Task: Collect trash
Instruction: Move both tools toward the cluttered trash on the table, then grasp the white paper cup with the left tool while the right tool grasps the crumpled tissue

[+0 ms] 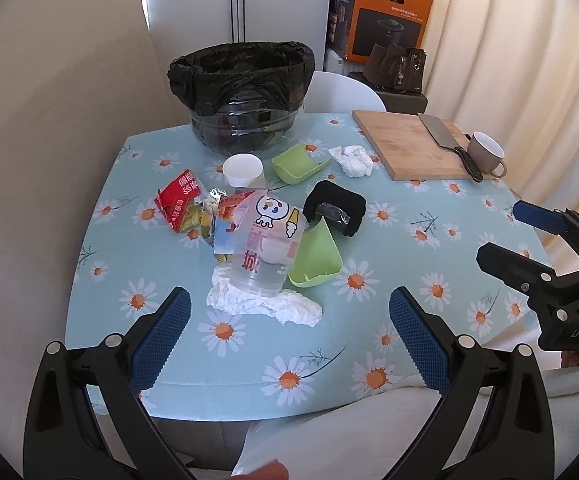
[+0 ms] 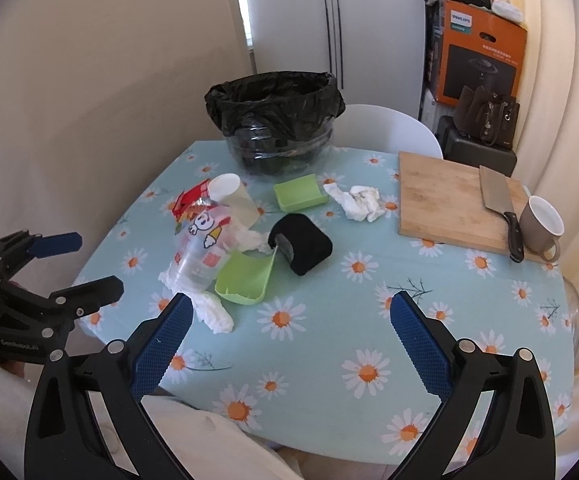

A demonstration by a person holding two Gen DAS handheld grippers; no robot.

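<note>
- While both grippers hover over the near edge of the table (image 1: 101, 312), the left gripper (image 1: 289, 320) has its blue fingers wide apart and holds nothing; the clear plastic cup (image 1: 263, 248) lies just beyond its fingertips.
- Just as far apart are the fingers of the right gripper (image 2: 291, 324), also empty, to the right of the cup and nearer the person.
- Printed with a cartoon figure, the cup lies on its side on a crumpled white tissue (image 1: 265, 304), which spreads out from under it toward the near edge.
- Touching the cup's right side is a light green plastic piece (image 1: 317, 256), tilted up on edge.
- Left of the cup lie a red snack wrapper (image 1: 177, 200) and some foil and coloured packets, bunched together against it.
- Behind the cup stands a white paper cup (image 1: 243, 170), with a second green piece (image 1: 297, 164) to its right.
- Right of the cup, just behind the tilted green piece, sits a black roll (image 1: 337, 206).
- Farther back from the cup stands the bin (image 1: 241, 96), lined with a black bag, its mouth open.
- Well to the cup's right, another crumpled tissue (image 1: 353, 160) lies beside a wooden board (image 1: 409, 144) carrying a cleaver (image 1: 443, 138); a mug (image 1: 487, 152) stands at the board's far right corner.
</note>
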